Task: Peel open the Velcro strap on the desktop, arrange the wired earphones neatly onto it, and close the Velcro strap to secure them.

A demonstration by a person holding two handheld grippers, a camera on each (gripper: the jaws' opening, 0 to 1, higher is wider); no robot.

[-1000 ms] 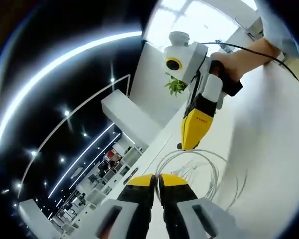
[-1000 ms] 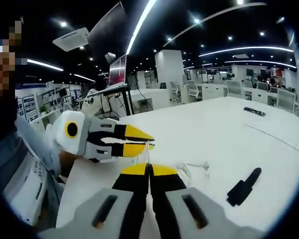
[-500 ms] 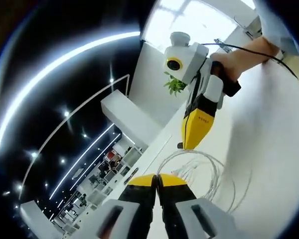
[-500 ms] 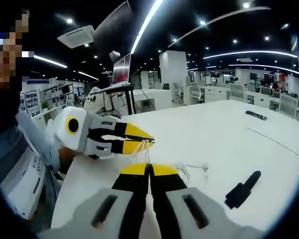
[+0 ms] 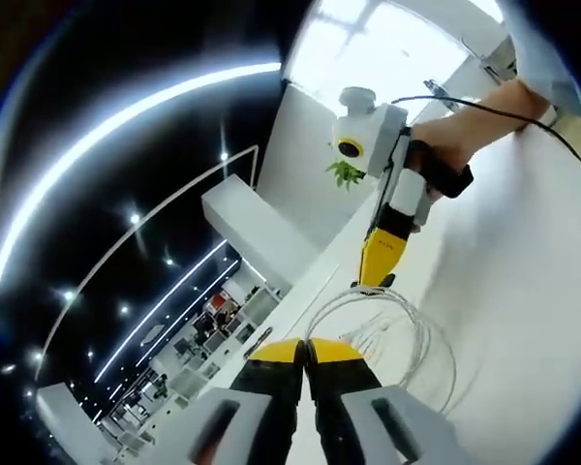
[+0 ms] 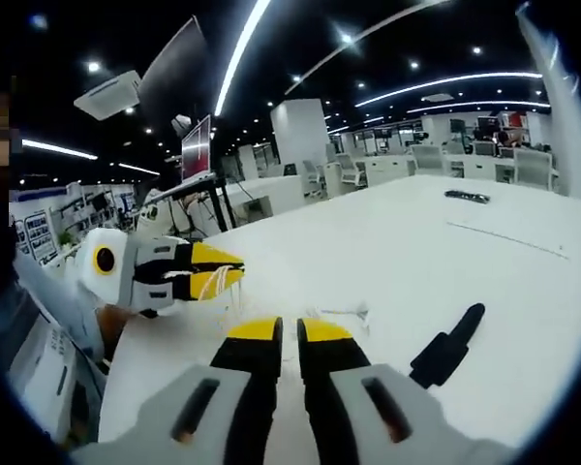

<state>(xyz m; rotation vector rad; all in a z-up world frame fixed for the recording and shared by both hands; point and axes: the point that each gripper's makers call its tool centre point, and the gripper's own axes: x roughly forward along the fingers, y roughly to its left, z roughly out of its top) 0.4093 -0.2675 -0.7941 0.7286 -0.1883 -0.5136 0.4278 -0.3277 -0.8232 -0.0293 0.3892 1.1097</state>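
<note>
My left gripper (image 5: 307,349) is shut on the white earphone wires (image 5: 397,320), which hang from its jaws in several loose loops. In the right gripper view the left gripper (image 6: 234,273) comes in from the left, with the wires (image 6: 216,281) bunched between its yellow tips. One end of the earphones (image 6: 341,312) trails on the white desk (image 6: 387,242). My right gripper (image 6: 290,331) shows a narrow gap between its jaws with nothing in it. In the left gripper view the right gripper (image 5: 373,281) stands just beyond the loops. The black Velcro strap (image 6: 447,347) lies flat to the right.
A hand (image 5: 465,126) holds the right gripper, and a black cable runs from it. A monitor on a stand (image 6: 196,150) rises behind the desk's left end. A small dark object (image 6: 462,197) lies far across the desk. Office desks and chairs fill the background.
My right gripper has drawn back from the left one, and its jaws have parted a little. The left gripper still holds the wire loops.
</note>
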